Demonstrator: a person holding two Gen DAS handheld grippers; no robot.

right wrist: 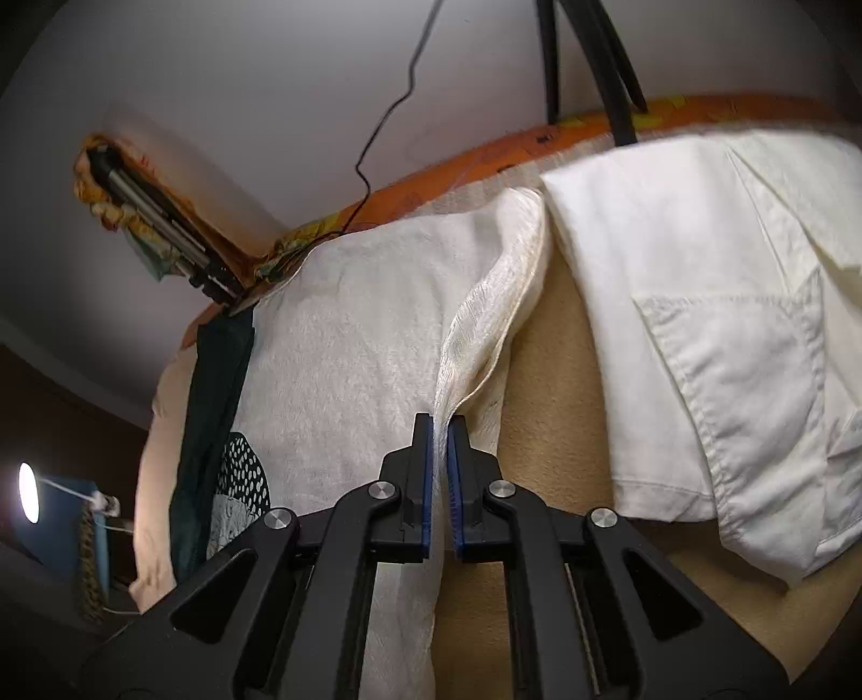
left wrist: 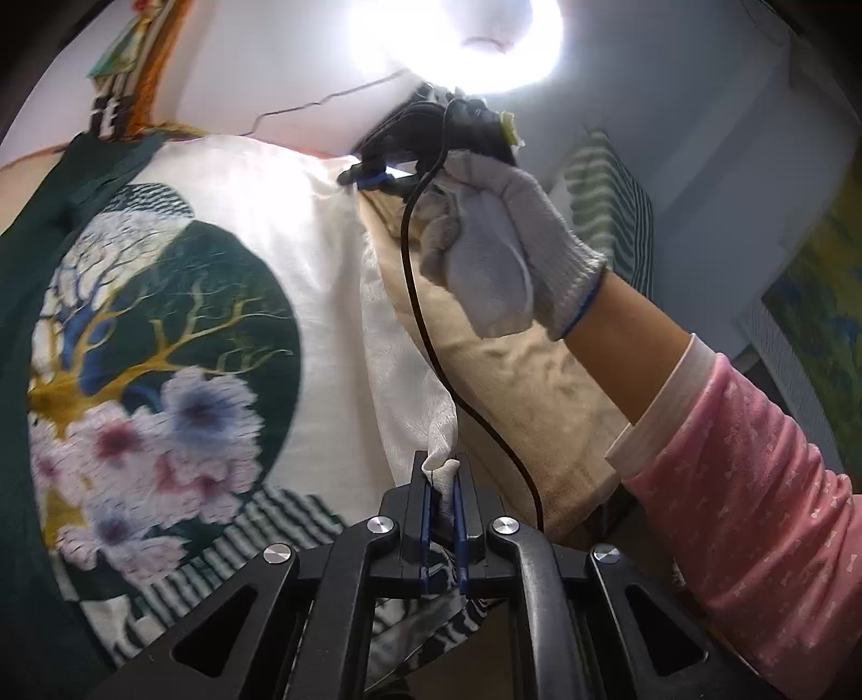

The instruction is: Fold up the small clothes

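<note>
Two grippers, left gripper and right gripper, pinching one shirt.

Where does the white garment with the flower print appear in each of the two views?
Left wrist: the white garment fills the left and centre, print visible, its edge in the left gripper.
Right wrist: the garment fills the centre-left, pinched by the right gripper.
Shared landmark: its dark green trim.

The lamp glare in the left wrist view washes out the far end of the white printed garment; the right gripper there is perhaps half lost against it; the white shirt runs past the right wrist picture's edge; the green trim disappears behind the gripper frame.
</note>
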